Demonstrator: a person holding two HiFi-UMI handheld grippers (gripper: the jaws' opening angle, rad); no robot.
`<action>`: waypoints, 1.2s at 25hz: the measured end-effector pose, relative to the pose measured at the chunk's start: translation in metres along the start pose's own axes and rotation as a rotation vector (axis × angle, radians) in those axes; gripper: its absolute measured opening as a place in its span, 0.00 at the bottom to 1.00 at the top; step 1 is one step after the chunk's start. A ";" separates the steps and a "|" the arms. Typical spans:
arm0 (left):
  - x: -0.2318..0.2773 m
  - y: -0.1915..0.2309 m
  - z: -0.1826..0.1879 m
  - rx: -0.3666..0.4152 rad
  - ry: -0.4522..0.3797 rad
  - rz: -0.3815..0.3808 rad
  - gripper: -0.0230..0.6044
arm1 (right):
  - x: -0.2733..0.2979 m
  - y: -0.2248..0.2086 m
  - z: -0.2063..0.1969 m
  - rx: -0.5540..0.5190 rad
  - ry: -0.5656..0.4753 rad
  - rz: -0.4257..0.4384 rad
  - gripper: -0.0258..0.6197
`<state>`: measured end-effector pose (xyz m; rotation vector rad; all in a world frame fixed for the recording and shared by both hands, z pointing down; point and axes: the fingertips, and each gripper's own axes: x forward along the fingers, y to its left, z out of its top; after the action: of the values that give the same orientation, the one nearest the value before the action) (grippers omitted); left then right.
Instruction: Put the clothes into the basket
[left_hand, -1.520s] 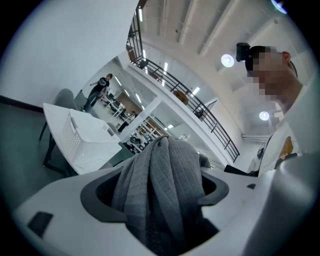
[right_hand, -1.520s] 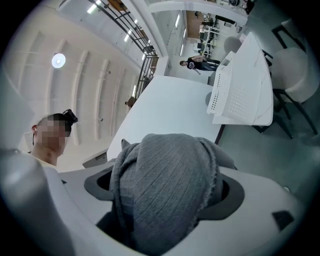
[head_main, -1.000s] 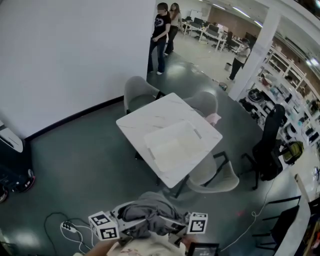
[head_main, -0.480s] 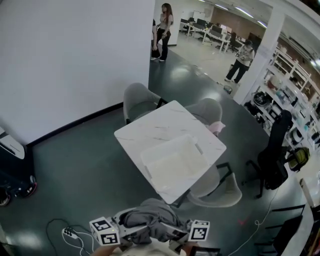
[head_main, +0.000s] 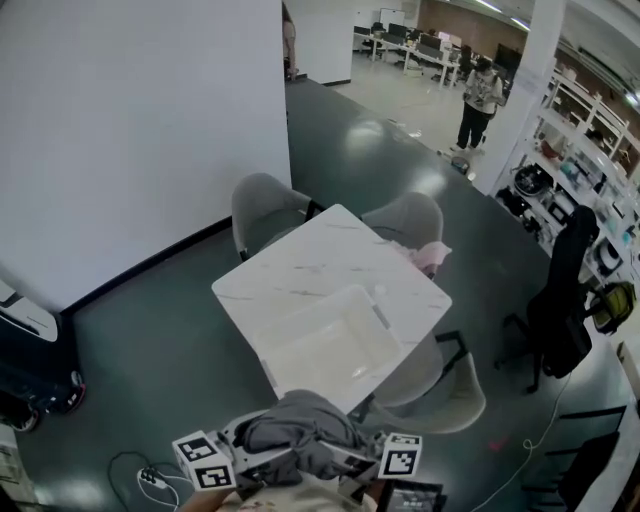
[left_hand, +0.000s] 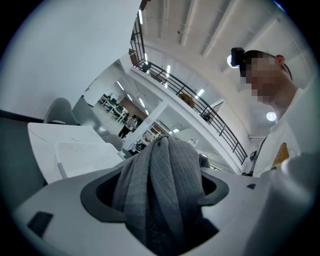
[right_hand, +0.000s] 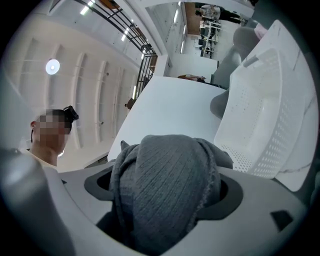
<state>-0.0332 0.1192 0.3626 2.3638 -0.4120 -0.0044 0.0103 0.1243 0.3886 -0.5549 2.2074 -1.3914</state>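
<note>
Wall: a plain white wall (head_main: 130, 130) fills the far left of the head view.
Floor: dark grey-green and glossy (head_main: 150, 360), running to a far open office where a person (head_main: 478, 95) stands.
Table: a square white marble-patterned table (head_main: 310, 265) stands mid-room, turned corner-on to the viewer.
Chairs: grey shell chairs ring the table, one at its far left (head_main: 262, 205), one at its far right (head_main: 405, 215) and one at its near right (head_main: 440, 385); a black office chair (head_main: 565, 300) stands well apart at the right.
Basket: a white perforated laundry basket (head_main: 300, 315) sits on the near half of the table; nothing shows inside it in the head view. The right gripper view shows its holed wall (right_hand: 265, 115) at the right.
Clothes: a grey ribbed knit garment (head_main: 300, 425) hangs bunched between the two grippers at the near edge of the head view, just short of the table's near corner and not over the basket.
Left gripper: at near left (head_main: 235, 455), its jaws pinch a thick fold of the garment (left_hand: 162, 190), which rises between them and hides their tips.
Right gripper: at near right (head_main: 365, 460), its jaws clamp another rounded wad of the same garment (right_hand: 165, 195).
Marker cubes: one rides each gripper, left (head_main: 203, 460) and right (head_main: 400, 455), flanking the cloth.
Pink cloth: a small pink piece (head_main: 428, 256) lies on the far-right chair, touching the table's right corner.
Power strip: a white one with a cable (head_main: 152, 480) lies on the floor at near left.
</note>
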 end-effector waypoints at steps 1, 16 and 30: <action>0.010 0.001 0.005 0.006 0.000 0.005 0.62 | -0.002 -0.001 0.011 0.014 -0.010 0.007 0.73; 0.094 0.029 0.048 0.021 -0.111 0.113 0.62 | -0.014 -0.037 0.110 0.022 0.095 0.030 0.73; 0.105 0.069 0.069 0.023 -0.144 0.151 0.62 | 0.009 -0.064 0.143 -0.071 0.082 -0.021 0.73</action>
<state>0.0383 -0.0049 0.3699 2.3568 -0.6633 -0.1006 0.0919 -0.0096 0.3920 -0.5558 2.3304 -1.3735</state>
